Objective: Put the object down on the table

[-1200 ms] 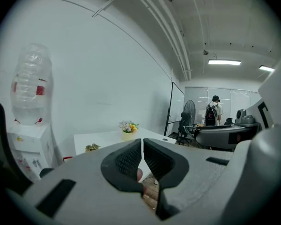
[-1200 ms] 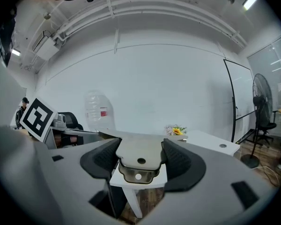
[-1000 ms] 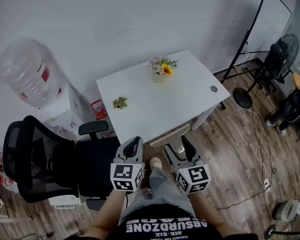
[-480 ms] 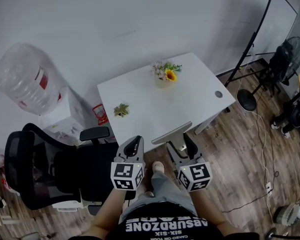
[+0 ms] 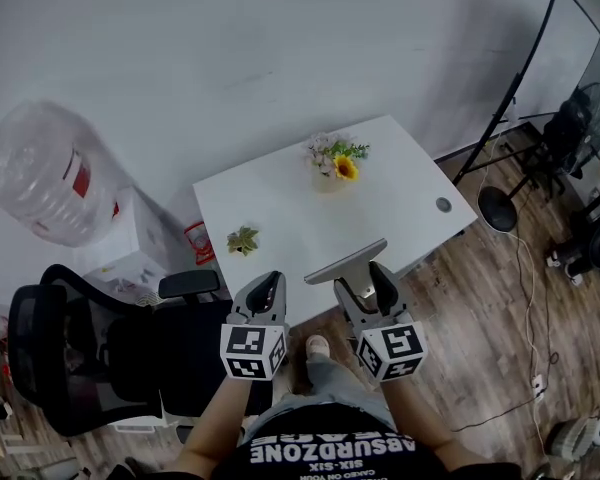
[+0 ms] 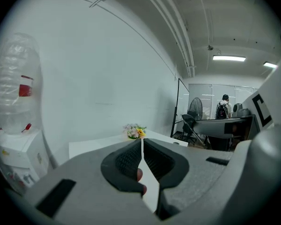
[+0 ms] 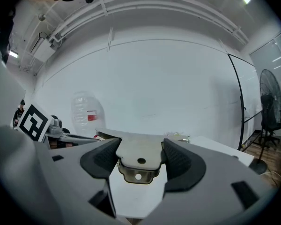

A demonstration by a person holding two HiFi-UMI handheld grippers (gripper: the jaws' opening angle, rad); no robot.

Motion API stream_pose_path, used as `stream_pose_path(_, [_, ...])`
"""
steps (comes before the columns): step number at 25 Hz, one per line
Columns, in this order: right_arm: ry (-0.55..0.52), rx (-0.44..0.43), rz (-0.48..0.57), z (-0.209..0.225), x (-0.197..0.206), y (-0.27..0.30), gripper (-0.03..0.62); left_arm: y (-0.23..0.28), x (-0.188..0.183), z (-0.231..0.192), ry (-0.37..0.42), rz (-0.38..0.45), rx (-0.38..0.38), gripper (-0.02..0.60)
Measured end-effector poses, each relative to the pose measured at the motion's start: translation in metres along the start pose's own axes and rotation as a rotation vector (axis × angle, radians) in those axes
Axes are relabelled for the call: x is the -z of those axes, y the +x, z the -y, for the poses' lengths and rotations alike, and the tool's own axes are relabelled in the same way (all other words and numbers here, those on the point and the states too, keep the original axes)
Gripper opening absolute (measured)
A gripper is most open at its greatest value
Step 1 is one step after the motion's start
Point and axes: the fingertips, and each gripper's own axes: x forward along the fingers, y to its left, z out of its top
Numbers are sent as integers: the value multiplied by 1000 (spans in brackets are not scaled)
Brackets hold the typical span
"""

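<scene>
My right gripper (image 5: 367, 283) is shut on a flat metal plate (image 5: 345, 262) with small holes, held level just above the near edge of the white table (image 5: 380, 183). In the right gripper view the metal plate (image 7: 139, 157) sits clamped between the two dark pads (image 7: 102, 159), with the right gripper (image 7: 139, 161) pointing at the table and wall. My left gripper (image 5: 263, 293) hovers beside it, short of the table edge, jaws shut with nothing between them. The left gripper (image 6: 142, 159) shows its pads touching.
On the table stand a vase of flowers (image 5: 332, 160), a small leafy sprig (image 5: 243, 240) and a round grommet (image 5: 443, 205). A black office chair (image 5: 100, 353) is at the left, a water dispenser with bottle (image 5: 50, 183) behind it. A whiteboard stand (image 5: 520, 98) and fan (image 5: 580, 118) are right.
The view has drifted so the table sits slightly nearer and higher. My right gripper has lifted the plate forward over the table's near edge. The left gripper keeps its place.
</scene>
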Motion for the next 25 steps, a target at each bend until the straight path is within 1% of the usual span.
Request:
stream_pose_path(12, [9, -26, 0, 16, -13, 53, 288, 35, -4, -31, -18, -16, -38, 18])
stream_pose_path(25, [17, -47, 17, 40, -27, 90, 288, 67, -18, -46, -20, -8, -78, 18])
